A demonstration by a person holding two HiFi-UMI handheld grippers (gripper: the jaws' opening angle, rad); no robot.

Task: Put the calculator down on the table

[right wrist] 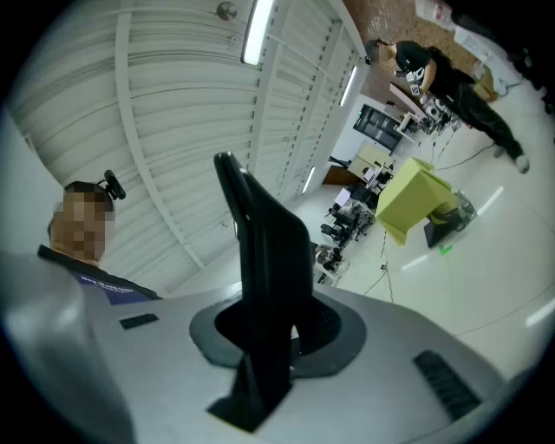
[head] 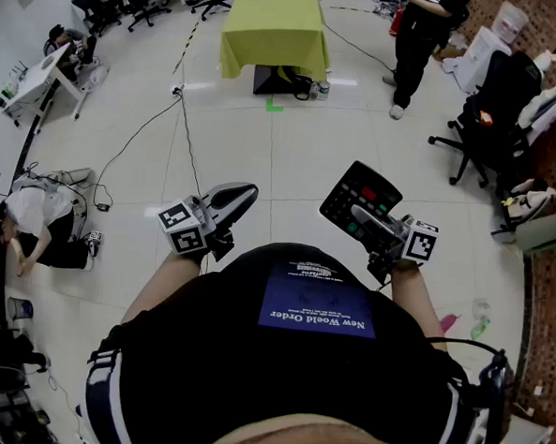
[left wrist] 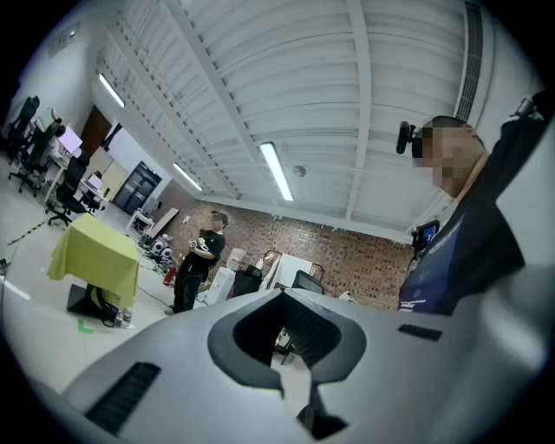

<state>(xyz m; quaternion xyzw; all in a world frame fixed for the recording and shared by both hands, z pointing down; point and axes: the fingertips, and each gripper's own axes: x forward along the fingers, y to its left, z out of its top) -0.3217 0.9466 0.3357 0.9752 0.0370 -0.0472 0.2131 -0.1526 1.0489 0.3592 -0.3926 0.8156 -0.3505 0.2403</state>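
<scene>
The right gripper (head: 370,224) pinches the calculator (head: 359,198) by its near edge, so the calculator sticks out past the jaw tips toward 11 o'clock in the head view, key face turned up toward the camera. In the right gripper view the calculator (right wrist: 264,260) shows edge-on, a dark slab standing between the 2 jaws of the right gripper (right wrist: 279,336), with the pads pressed on both its sides. It hangs in the air over the floor, well apart from the table (head: 276,29), which stands under a yellow-green cloth at 12 o'clock. The left gripper (head: 232,200) is at 9 o'clock from the calculator, apart from it. Its own view shows the jaws of the left gripper (left wrist: 286,351) pressed together on nothing.
</scene>
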